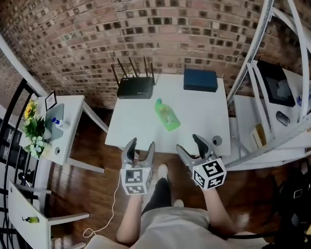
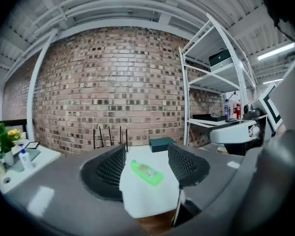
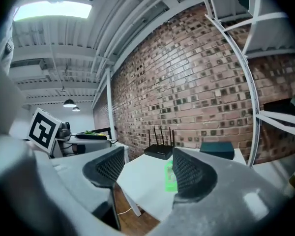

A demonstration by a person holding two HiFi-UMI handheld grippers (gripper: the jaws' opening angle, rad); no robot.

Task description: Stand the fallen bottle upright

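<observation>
A green bottle (image 1: 167, 114) lies on its side near the middle of the white table (image 1: 197, 108). The same bottle (image 2: 146, 173) shows between the left jaws, still far ahead, and the right gripper view catches the bottle (image 3: 169, 176) partly behind its right jaw. My left gripper (image 1: 139, 150) hovers off the table's near edge, open and holding nothing. My right gripper (image 1: 192, 147) hangs beside it by the near edge, also open and empty. The left gripper (image 2: 146, 162) and the right gripper (image 3: 146, 166) show only air between their pads.
A black router (image 1: 136, 88) with antennas and a dark blue box (image 1: 200, 80) sit at the table's far side by the brick wall. A small round object (image 1: 216, 139) lies at the near right corner. A white metal shelf frame (image 1: 259, 61) stands right; a side table (image 1: 67, 134) with flowers left.
</observation>
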